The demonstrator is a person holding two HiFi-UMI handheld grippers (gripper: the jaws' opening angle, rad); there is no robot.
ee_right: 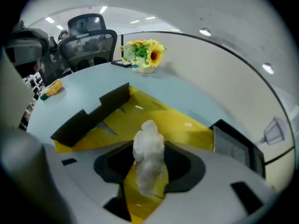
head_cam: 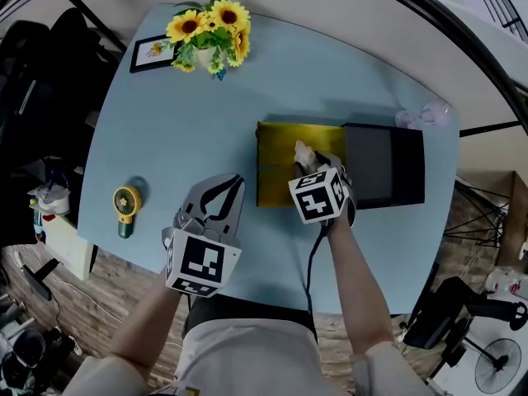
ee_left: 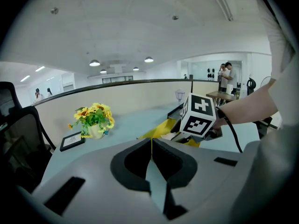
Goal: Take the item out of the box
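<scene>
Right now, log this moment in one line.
right gripper: shut on white item | item: not yet out of open box | left gripper: shut, empty, over table

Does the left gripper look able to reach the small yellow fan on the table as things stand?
Probably yes. The fan lies on bare table left of the left gripper, with nothing between them; its jaws are together, so they must open first.
</scene>
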